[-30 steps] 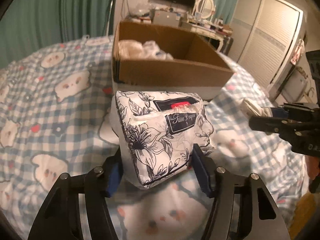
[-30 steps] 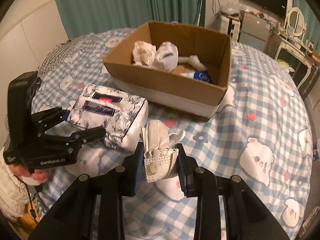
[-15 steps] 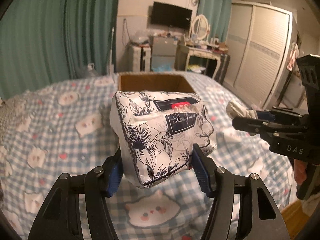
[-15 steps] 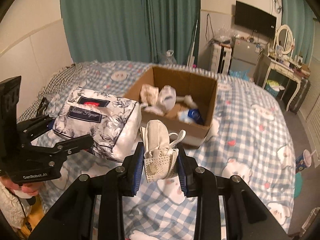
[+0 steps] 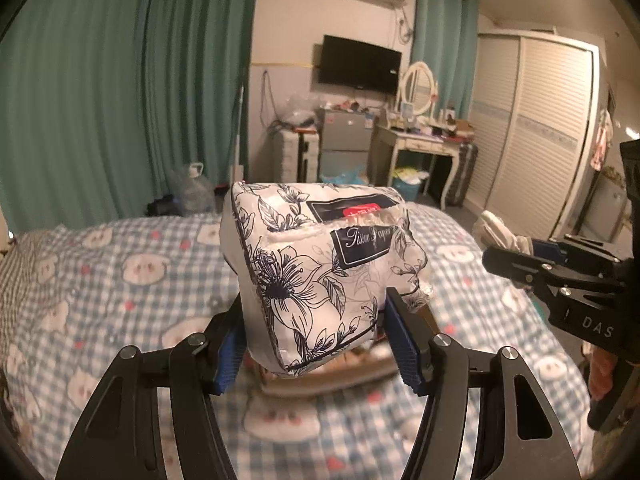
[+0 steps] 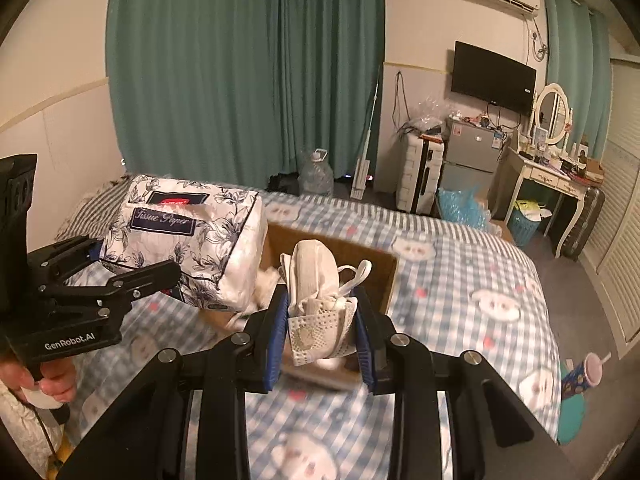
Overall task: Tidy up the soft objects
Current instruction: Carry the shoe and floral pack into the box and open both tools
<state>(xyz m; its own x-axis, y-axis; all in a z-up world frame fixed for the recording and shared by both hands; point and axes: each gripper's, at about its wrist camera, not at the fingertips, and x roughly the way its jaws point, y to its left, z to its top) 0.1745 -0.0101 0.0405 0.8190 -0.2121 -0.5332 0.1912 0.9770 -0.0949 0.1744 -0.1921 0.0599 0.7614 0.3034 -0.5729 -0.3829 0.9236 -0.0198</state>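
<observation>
Sitting clamped between left tool (image 5: 316, 340) pads: tissue pack (image 5: 324, 268).

- "Tissue Paper" in curly white letters on a dark label on the flowery tissue pack (image 5: 320, 272), middle of the left wrist view; same words on the pack (image 6: 180, 240) at the left of the right wrist view.
- Red tag above that label, words too small to read.
- "DAS" in white on the black right gripper (image 5: 516, 256), lower right of the left wrist view.
- "GenRobot.AI" in white on the black left gripper (image 6: 132, 268), lower left of the right wrist view.
</observation>
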